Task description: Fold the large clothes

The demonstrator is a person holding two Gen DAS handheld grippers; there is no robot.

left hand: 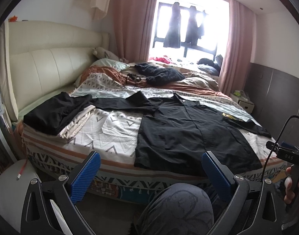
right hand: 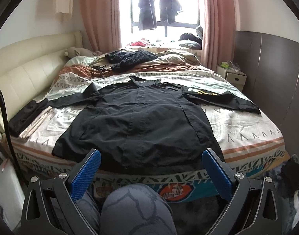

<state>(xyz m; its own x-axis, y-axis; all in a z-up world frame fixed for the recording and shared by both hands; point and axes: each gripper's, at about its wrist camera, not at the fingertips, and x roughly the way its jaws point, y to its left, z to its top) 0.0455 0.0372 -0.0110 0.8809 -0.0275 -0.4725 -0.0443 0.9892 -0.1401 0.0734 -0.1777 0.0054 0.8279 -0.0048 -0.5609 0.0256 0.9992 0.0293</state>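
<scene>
A large black button shirt (left hand: 188, 129) lies spread flat, front up, on the patterned bed, sleeves stretched out to both sides. It also shows in the right wrist view (right hand: 137, 121), with its hem at the bed's near edge. My left gripper (left hand: 151, 156) is open and empty, held back from the bed in front of the hem. My right gripper (right hand: 151, 155) is open and empty, centred before the hem. The right gripper's body also shows at the left wrist view's right edge (left hand: 286, 152).
A folded black garment (left hand: 55, 111) lies on folded beige cloth at the bed's left. A dark knit garment (left hand: 161, 73) and cables lie farther back. The cream headboard (left hand: 51, 62) is on the left, a nightstand (right hand: 231, 74) on the right. My knee (right hand: 133, 211) is below.
</scene>
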